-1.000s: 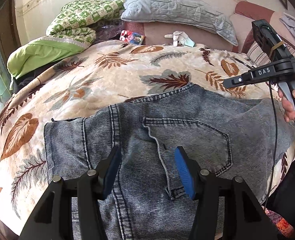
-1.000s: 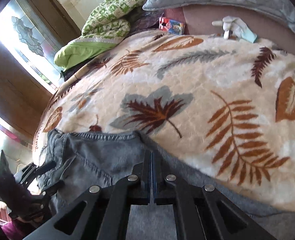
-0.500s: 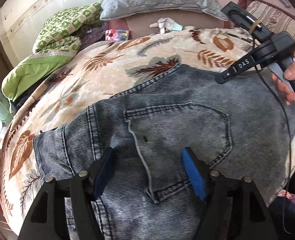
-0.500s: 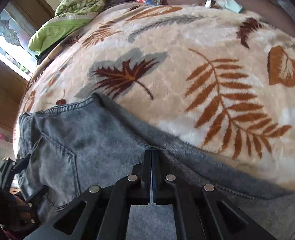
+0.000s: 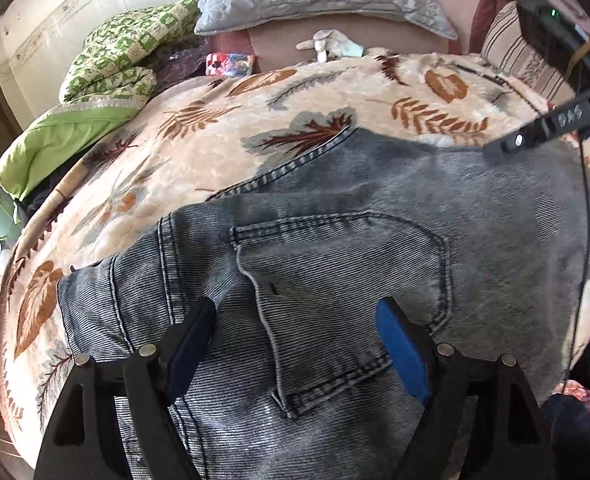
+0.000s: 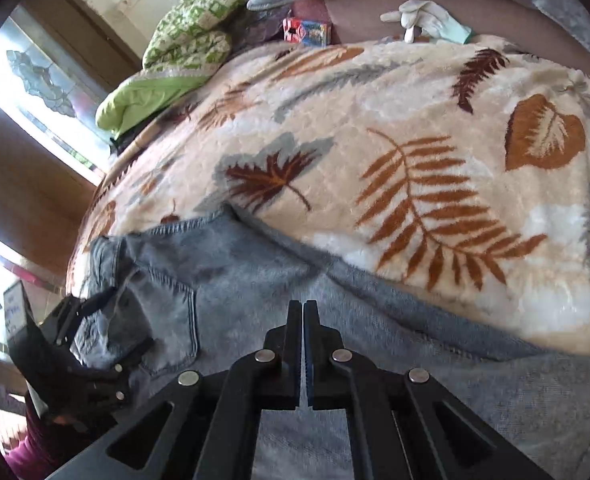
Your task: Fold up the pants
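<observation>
Pants (image 5: pixel 335 248) lie under the left gripper (image 5: pixel 299 344) (jaws opening).

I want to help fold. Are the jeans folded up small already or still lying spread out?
Still mostly spread out. The jeans lie flat across the leaf blanket, back pocket showing; whether they're already doubled over, cannot tell.

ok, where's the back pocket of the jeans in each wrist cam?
Left wrist: back pocket at centre, just ahead of the left gripper, whose jaws are opening over it.
Right wrist: same pocket at lower left, beside the left gripper.
Shared landmark: white glove at the far end of the bed.
</observation>
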A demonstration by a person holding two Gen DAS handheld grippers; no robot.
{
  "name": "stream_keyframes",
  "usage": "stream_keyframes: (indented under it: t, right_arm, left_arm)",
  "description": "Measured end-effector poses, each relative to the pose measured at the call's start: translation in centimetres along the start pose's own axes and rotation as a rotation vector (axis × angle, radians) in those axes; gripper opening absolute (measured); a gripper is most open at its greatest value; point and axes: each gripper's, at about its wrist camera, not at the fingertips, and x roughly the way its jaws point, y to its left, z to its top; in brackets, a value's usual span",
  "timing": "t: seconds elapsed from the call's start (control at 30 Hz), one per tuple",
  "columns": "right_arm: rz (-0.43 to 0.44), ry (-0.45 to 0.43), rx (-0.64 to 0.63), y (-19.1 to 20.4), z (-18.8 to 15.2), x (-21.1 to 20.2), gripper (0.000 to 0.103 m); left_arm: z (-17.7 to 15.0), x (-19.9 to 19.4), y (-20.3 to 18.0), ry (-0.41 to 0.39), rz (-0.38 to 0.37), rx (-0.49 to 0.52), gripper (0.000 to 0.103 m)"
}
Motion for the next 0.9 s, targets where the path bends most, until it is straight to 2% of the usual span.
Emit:
stream_keyframes:
  t: [0.1, 0.17, 0.2, 0.27, 0.3, 0.37, 0.4, 0.47, 0.53, 0.6, 0.77, 0.9]
  right_arm:
    - [-0.034, 0.083, -0.032, 0.2, -1.8, 0.8, 0.002]
    - [-0.088, 0.129, -0.038, -0.5, -2.6, 1.6, 0.002]
    - [-0.138, 0.131, -0.042, -1.1, -2.8, 1.8, 0.002]
    - [-0.109, 0.122, -0.007, -2.7, -3.0, 1.0, 0.002]
    - [-0.135, 0.116, 0.006, -3.5, -3.1, 0.3, 0.002]
    - [-0.242, 0.073, 0.020, -4.9, -3.4, -1.5, 0.002]
    - [-0.225, 0.060, 0.044, -5.9, -3.6, -2.3, 0.002]
    - [-0.125, 0.038, 0.075, -7.1, -4.2, -3.8, 0.002]
    - [-0.095, 0.026, 0.068, -7.6, -4.9, -4.9, 0.002]
    - [-0.066, 0.024, 0.063, -7.5, -5.9, -5.6, 0.002]
    - [0.055, 0.034, 0.025, -5.7, -8.3, -5.2, 0.002]
    - [0.073, 0.153, -0.032, -3.9, -11.2, -2.4, 0.003]
  left_arm:
    - [0.9, -1.9, 0.2, -0.071, -0.102, -0.026, 0.083]
    - [2.2, -2.0, 0.1, -0.066, -0.168, -0.079, 0.083]
    - [2.9, -1.6, -0.1, -0.040, -0.200, -0.108, 0.083]
    - [4.3, -0.1, -1.0, 0.033, -0.231, -0.145, 0.083]
    - [5.1, 0.8, -1.7, 0.067, -0.235, -0.154, 0.083]
    - [6.8, 2.7, -3.1, 0.109, -0.251, -0.152, 0.083]
    - [7.5, 3.7, -3.9, 0.134, -0.249, -0.151, 0.083]
    - [8.8, 5.7, -5.1, 0.174, -0.257, -0.167, 0.083]
    - [9.8, 7.2, -6.5, 0.198, -0.299, -0.179, 0.083]
    - [10.4, 8.7, -8.3, 0.224, -0.299, -0.164, 0.083]
    - [11.8, 10.5, -11.2, 0.229, -0.199, -0.068, 0.083]
    - [12.6, 11.7, -10.9, 0.196, -0.149, -0.047, 0.083]
